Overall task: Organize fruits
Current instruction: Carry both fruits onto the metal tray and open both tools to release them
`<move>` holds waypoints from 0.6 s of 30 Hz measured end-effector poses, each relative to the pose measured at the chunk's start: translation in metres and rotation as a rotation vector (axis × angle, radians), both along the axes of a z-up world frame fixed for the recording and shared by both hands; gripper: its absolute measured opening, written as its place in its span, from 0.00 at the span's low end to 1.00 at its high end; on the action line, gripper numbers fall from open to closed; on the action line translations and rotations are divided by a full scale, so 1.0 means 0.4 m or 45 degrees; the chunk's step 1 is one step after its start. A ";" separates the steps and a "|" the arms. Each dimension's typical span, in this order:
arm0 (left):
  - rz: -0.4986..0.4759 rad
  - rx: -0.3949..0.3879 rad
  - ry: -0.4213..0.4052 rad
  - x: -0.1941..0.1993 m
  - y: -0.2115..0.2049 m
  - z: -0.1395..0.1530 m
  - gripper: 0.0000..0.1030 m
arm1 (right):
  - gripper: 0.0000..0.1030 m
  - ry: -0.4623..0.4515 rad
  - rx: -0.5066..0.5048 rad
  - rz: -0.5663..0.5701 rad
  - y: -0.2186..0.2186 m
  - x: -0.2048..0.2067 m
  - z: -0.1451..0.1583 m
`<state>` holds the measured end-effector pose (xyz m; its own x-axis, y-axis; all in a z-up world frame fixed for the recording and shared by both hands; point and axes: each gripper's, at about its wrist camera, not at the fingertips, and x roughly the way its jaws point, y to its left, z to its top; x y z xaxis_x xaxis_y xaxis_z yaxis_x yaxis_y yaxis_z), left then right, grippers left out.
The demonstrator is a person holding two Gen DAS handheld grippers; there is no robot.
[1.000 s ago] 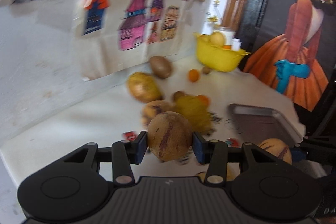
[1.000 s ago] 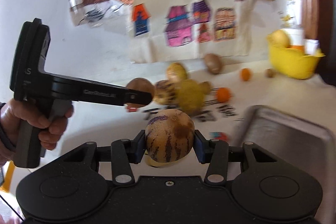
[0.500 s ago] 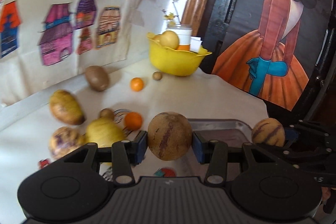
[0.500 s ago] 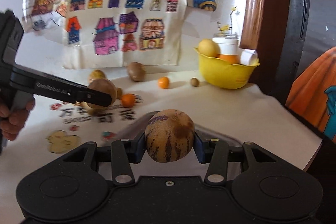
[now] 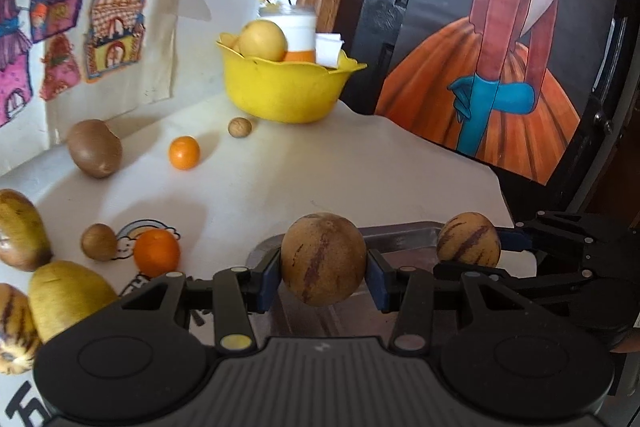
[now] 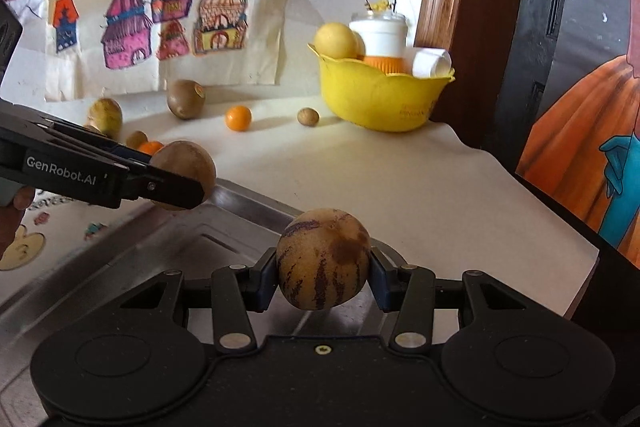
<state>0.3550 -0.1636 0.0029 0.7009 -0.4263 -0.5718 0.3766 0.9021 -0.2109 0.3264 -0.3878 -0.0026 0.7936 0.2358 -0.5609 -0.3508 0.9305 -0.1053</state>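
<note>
Each claw pinches a striped melon between its pads, left claw [image 5: 323, 265] and right claw [image 6: 323, 264], above the metal tray [image 6: 132, 251]

House drawings [image 6: 168, 15]; lady poster [image 5: 500, 39].

A home: children's house drawings [image 6: 168, 11] taped to the wall, fruit bowl [image 6: 380, 99] on a cloth-covered table [image 6: 440, 187].

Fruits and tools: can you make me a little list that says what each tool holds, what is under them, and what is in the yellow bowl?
left tool: shut on a striped melon
right tool: shut on a second striped melon
under them: metal tray
yellow bowl: yellow fruit, white jar
loose on table: small orange, walnut, brown fruit
</note>
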 end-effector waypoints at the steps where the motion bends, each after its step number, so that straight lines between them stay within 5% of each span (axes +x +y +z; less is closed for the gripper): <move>1: 0.000 0.006 0.006 0.004 -0.005 -0.005 0.48 | 0.47 0.002 -0.008 -0.003 -0.001 0.004 -0.004; 18: 0.012 0.035 0.055 0.025 -0.027 -0.048 0.48 | 0.48 0.009 -0.028 -0.026 0.000 0.038 -0.044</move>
